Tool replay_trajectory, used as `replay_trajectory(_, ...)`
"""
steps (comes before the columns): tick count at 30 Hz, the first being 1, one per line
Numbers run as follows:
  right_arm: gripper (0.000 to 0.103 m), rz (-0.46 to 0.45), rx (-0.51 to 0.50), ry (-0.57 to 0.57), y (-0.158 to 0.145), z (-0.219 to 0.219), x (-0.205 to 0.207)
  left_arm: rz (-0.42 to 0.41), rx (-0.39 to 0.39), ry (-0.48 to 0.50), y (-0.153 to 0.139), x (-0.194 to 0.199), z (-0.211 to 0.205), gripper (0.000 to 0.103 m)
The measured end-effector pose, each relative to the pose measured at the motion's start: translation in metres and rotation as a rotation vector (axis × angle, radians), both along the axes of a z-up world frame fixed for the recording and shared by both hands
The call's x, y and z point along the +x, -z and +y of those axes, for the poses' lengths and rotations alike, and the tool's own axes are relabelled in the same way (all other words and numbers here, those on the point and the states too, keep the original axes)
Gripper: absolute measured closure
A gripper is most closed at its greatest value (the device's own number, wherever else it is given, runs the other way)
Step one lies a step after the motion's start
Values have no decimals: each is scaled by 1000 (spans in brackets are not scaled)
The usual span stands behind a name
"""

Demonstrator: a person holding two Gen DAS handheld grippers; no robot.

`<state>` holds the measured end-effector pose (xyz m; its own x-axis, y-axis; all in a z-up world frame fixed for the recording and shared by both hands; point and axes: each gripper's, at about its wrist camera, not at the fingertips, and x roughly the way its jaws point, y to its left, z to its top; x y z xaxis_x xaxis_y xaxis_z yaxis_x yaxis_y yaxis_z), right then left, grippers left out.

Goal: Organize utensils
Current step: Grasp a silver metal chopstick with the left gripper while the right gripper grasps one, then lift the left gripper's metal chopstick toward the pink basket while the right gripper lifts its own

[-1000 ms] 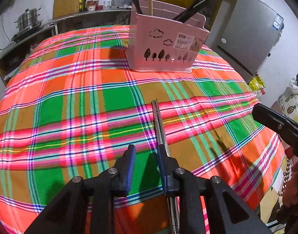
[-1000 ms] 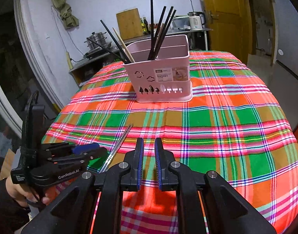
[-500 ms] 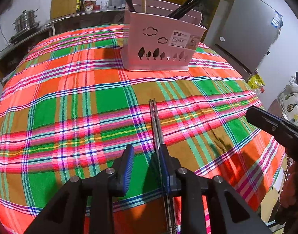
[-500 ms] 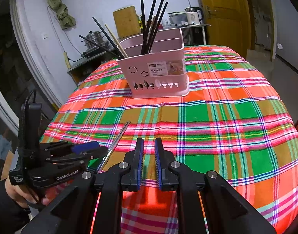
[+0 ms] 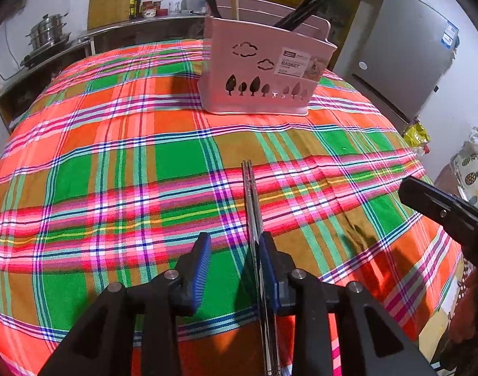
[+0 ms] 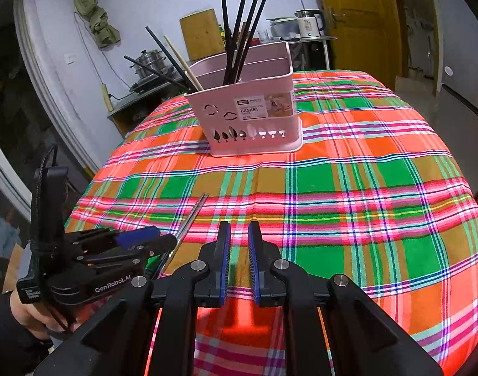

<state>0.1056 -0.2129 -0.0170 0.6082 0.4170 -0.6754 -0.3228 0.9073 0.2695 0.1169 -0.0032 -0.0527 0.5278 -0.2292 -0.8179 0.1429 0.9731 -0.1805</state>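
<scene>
So the pink plastic utensil basket [image 6: 248, 119] sits at the far side of the table under a bright plaid tablecloth [image 6: 348, 188], and its sticker reads "BASKET"; the smaller print is too tiny to read. Black chopsticks [image 6: 239, 37] and a pale wooden one stand inside, tops cut off in the left wrist view. The pair of metal chopsticks [image 5: 251, 200] lies flat on the cloth nearer the front edge, its near end hidden under the left claw [image 5: 232, 269]. That claw has just been opening: the pair sits against one pad, the other stands clear, so it's released. Its body says "GenRobot.AI". The right claw [image 6: 239, 260] hovers with a narrow gap, gripping nothing.
</scene>
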Motion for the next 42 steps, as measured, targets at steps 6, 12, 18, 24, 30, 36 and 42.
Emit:
replay_trajectory(6,92,-2,6,9,-1,-3,-1,-4,51,5,1,-3,-2,72)
replay_trajectory(12,92,1,11,9,0,-4,-1,5,36,3,0,-4,-9,71)
replay_trajectory(18,92,1,15,27,0,-9,-1,23,-14,56,-1,-7,-37,71)
replay_trajectory(24,92,9,25,50,-1,-19,0,17,5,71,0,-2,-37,72)
replay_trajectory(30,92,62,56,37,11,-10,7,18,15,26,2,3,-16,96)
replay_trajectory(36,92,140,74,20,31,10,22,17,1,-40,2,0,2,96)
replay_trajectory(42,92,200,62,20,47,23,40,36,-32,-79,2,-2,19,96)
